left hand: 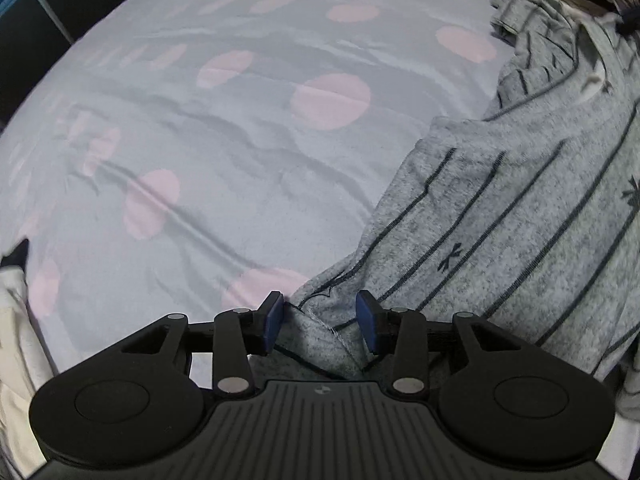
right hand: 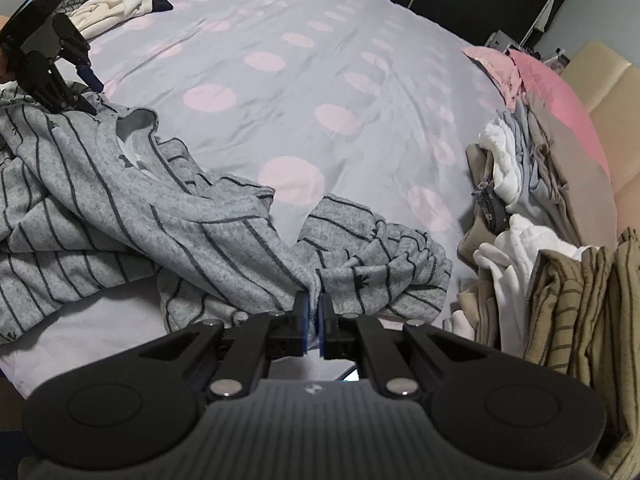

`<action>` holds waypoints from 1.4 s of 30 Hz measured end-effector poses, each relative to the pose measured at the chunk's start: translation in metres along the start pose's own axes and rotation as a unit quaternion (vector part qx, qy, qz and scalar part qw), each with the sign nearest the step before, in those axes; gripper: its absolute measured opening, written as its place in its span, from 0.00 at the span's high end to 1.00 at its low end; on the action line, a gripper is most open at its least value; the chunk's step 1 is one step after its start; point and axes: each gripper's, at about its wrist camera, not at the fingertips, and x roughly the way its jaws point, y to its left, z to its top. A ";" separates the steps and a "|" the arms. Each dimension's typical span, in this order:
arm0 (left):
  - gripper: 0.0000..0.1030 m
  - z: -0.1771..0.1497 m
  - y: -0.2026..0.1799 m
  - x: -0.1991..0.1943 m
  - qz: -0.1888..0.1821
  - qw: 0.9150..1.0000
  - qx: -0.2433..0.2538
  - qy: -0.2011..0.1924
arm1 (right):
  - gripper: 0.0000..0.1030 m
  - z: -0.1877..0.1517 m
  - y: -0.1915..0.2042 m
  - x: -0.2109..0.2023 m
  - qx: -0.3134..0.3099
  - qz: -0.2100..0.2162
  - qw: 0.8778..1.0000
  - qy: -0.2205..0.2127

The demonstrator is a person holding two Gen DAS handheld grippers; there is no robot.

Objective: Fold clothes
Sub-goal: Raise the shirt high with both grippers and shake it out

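Note:
A grey garment with dark stripes point(left hand: 500, 220) lies crumpled on the bed, filling the right side of the left wrist view. One of its corners sits between the blue pads of my left gripper point(left hand: 320, 320), which stand apart and do not press on it. In the right wrist view the same garment point(right hand: 160, 216) spreads across the left and middle. My right gripper point(right hand: 314, 320) is shut on a bunched fold of it at the near edge. The left gripper point(right hand: 93, 98) shows at the far left, pointing down at the garment's other end.
The bed has a grey sheet with pink dots point(right hand: 280, 80). A pile of beige, white and striped clothes point(right hand: 540, 260) lies at the right, with a pink pillow point(right hand: 560, 92) behind it. A white garment point(right hand: 112, 8) lies at the far left corner. White cloth point(left hand: 12, 320) hangs at the bed's left edge.

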 end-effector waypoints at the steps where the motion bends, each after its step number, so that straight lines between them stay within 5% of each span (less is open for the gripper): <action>1: 0.65 0.001 0.005 0.001 -0.008 1.000 -0.021 0.002 | 0.95 0.000 0.000 0.003 0.001 0.000 1.000 0.003; 6: 0.92 0.002 0.012 -0.005 -0.003 0.997 -0.078 0.001 | 0.95 0.000 0.005 0.004 -0.008 -0.008 1.000 0.008; 14: 0.96 -0.003 0.015 -0.076 0.079 0.986 -0.136 -0.062 | 0.95 0.005 0.010 -0.014 -0.011 -0.033 0.999 -0.022; 20: 0.97 -0.015 0.028 -0.167 0.146 0.961 -0.189 -0.138 | 0.96 0.025 0.017 -0.044 -0.006 -0.084 0.992 -0.098; 26: 0.97 -0.023 0.025 -0.259 0.201 0.940 -0.192 -0.199 | 0.96 0.058 0.023 -0.103 -0.003 -0.132 0.972 -0.195; 30: 0.97 -0.028 0.011 -0.334 0.232 0.914 -0.191 -0.273 | 0.96 0.080 0.032 -0.164 -0.026 -0.184 0.946 -0.267; 33: 0.97 -0.036 -0.005 -0.388 0.258 0.885 -0.191 -0.337 | 0.96 0.091 0.037 -0.219 -0.034 -0.220 0.919 -0.324; 42: 0.97 -0.079 -0.059 -0.518 0.296 0.809 -0.174 -0.478 | 0.96 0.074 0.064 -0.367 -0.046 -0.308 0.822 -0.477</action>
